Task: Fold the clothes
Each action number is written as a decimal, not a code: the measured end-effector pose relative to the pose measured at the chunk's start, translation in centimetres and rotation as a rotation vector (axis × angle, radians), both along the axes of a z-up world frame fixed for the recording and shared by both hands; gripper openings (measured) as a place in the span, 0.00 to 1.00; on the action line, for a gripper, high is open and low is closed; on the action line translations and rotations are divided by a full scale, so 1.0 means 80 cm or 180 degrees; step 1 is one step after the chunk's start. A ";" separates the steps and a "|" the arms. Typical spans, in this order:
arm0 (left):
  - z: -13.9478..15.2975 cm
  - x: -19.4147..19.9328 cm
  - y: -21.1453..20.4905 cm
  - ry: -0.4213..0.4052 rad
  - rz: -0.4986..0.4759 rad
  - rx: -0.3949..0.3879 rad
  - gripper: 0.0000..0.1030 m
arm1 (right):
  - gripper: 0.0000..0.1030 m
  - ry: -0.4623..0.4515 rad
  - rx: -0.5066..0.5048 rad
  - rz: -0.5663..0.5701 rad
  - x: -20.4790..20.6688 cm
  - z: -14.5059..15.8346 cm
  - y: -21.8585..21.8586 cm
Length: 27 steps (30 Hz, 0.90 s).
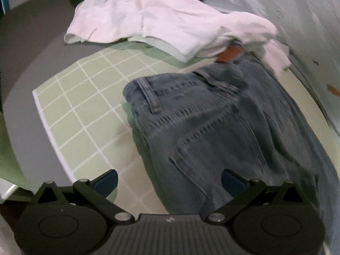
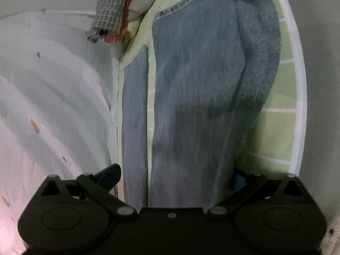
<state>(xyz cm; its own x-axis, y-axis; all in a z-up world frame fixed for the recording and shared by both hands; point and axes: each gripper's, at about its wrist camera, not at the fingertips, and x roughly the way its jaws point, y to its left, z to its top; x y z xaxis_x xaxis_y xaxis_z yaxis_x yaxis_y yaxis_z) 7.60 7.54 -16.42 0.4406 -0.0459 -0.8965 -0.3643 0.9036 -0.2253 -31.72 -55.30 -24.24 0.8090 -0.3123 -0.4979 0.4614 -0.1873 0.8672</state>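
Blue jeans [image 1: 212,123] lie on a green checked mat [image 1: 85,97], waistband toward the far side, a brown patch showing at the belt line. My left gripper [image 1: 170,180] is open, hovering over the seat of the jeans, its right finger over the denim. In the right wrist view the jeans' legs [image 2: 191,85] stretch away along the mat [image 2: 280,80]. My right gripper [image 2: 174,178] is open and straddles a leg near its end; its right fingertip [image 2: 240,180] is partly hidden behind the denim.
A white garment [image 1: 153,21] lies crumpled beyond the waistband. A pale sheet with small carrot prints [image 2: 53,106] borders the mat. A checked garment pile [image 2: 112,12] sits at the far end of the legs. Grey floor [image 1: 25,63] surrounds the mat.
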 end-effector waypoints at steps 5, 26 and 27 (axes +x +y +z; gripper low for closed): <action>-0.018 0.029 0.022 0.0068 0.0183 -0.0156 0.94 | 1.00 0.0016 0.0081 -0.0272 -0.004 -0.003 -0.012; 0.014 0.028 0.009 -0.0398 0.0292 0.0200 0.13 | 0.05 0.1177 -0.0723 -0.0041 0.003 0.062 -0.047; 0.022 0.024 0.008 -0.0449 0.0271 0.0278 0.13 | 0.05 0.1170 -0.0771 -0.0030 0.002 0.069 -0.046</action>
<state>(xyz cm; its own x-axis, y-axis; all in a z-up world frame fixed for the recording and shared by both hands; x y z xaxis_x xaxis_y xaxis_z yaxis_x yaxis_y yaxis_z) 9.55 8.14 -14.68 0.5613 0.0721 -0.8245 -0.4105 0.8893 -0.2017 -31.59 -58.99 -18.71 0.5884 -0.4620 -0.6636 0.7467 -0.0045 0.6652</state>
